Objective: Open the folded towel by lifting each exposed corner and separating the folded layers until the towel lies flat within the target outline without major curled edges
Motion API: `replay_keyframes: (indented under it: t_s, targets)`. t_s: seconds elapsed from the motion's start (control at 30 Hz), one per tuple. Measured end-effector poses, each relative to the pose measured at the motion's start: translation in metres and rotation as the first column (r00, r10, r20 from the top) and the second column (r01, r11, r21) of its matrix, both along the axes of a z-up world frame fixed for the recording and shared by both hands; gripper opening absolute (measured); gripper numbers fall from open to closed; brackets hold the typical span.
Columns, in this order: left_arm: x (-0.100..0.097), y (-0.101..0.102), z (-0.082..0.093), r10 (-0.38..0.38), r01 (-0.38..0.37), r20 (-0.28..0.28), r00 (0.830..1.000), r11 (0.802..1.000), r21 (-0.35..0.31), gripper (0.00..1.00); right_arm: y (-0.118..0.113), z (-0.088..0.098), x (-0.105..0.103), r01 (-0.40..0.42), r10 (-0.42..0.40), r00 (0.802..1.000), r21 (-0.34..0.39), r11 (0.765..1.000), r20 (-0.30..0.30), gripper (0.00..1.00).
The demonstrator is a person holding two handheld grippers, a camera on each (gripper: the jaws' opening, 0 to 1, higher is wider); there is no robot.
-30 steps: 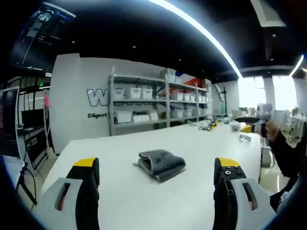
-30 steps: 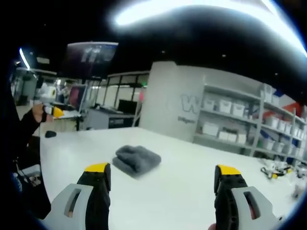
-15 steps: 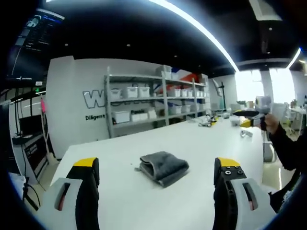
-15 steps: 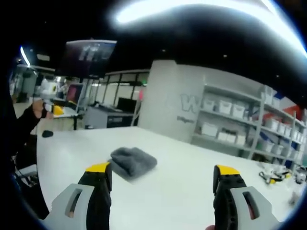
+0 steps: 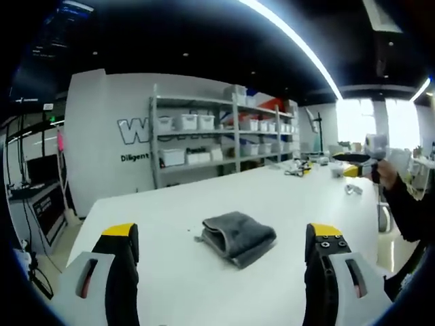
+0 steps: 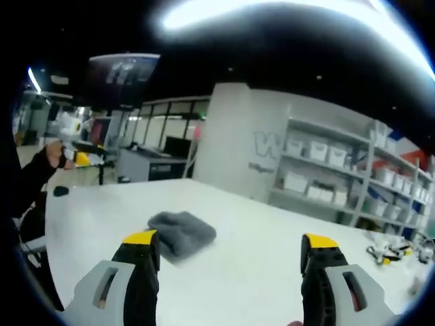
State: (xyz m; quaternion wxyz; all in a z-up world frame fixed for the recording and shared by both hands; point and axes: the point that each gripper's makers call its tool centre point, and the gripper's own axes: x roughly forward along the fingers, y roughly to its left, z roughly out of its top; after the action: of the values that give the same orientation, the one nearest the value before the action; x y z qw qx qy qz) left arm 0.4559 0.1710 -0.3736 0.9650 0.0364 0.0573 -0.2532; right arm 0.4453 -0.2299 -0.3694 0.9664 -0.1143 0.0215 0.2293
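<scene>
Broad white table (image 5: 285,197). On it, well ahead of both grippers, a grey towel (image 5: 238,235), thickly folded, layered edge facing the left gripper (image 5: 221,239), long axis slanting across. Both left and right gripper (image 6: 228,246) spread wide, empty.

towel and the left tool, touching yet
Apart. In the left gripper view bare white table separates the folded towel from the open left tool.

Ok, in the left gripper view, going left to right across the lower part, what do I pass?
The view's own left-hand jaw with its yellow tip → the folded grey towel lying on the white table → the view's own right-hand jaw with its yellow tip → a person's dark sleeve at the right edge.
</scene>
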Motion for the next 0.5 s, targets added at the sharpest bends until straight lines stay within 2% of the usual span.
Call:
replay_keyframes:
  t_s: [0.17,0.3,0.5]
  targets:
    - [0.014,0.003,0.005,-0.004,0.004,-0.005,1.0,1.0,0.002,0.99,0.0,0.0,0.017,0.011,-0.012,1.0,-0.012,1.0,-0.018,0.85]
    - [0.023,0.005,0.011,-0.004,0.004,0.0,1.0,1.0,0.004,0.99,-0.003,0.009,0.027,0.021,-0.021,1.0,-0.002,1.0,-0.02,0.87]
    - [0.039,0.008,0.015,-0.005,0.006,-0.002,1.0,1.0,0.006,0.99,0.002,0.012,0.042,0.005,-0.005,0.999,0.003,1.0,-0.048,0.99]
